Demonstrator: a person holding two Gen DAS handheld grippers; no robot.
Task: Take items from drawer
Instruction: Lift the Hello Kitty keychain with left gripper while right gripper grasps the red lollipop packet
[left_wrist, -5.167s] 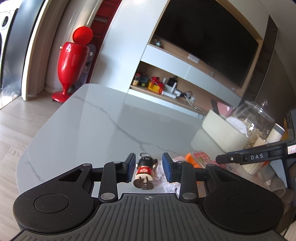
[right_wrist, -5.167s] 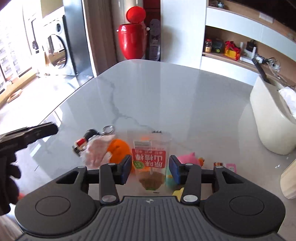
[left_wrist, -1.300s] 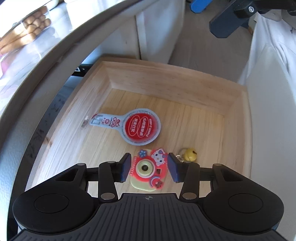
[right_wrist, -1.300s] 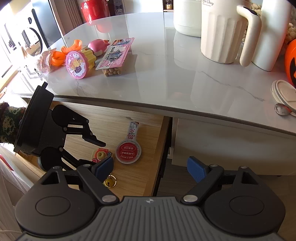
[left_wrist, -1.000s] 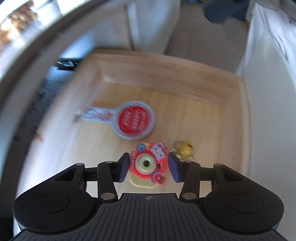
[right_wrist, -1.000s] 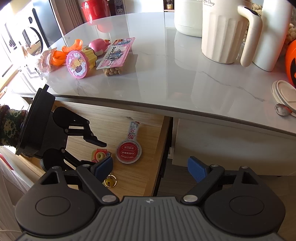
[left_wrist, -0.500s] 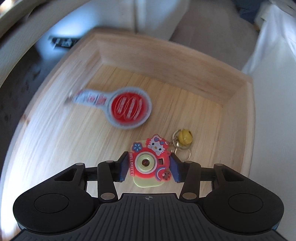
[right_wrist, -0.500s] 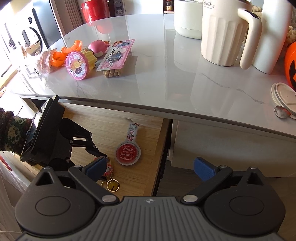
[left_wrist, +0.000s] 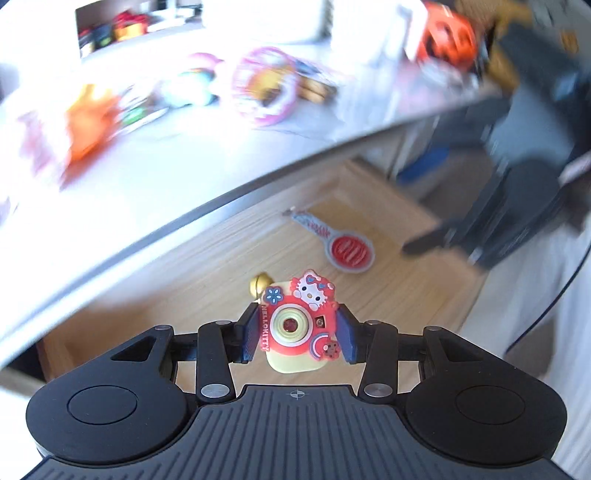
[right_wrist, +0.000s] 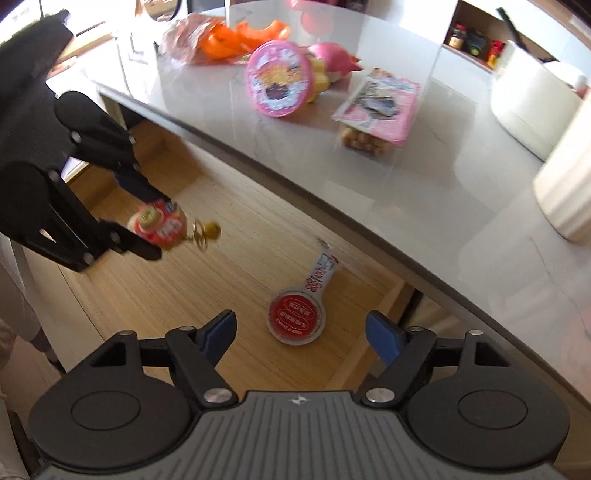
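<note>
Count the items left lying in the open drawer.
1: the red round tag lies flat on the drawer floor, ahead of the open right tongs. The toy camera keychain is clamped in the left tongs, lifted clear. Corners under the tabletop are hidden.

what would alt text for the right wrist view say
The right gripper hangs over an open wooden drawer, jaws closing with nothing between them, above a round red tag. At left, the left gripper holds a toy camera keychain in the air.
</note>
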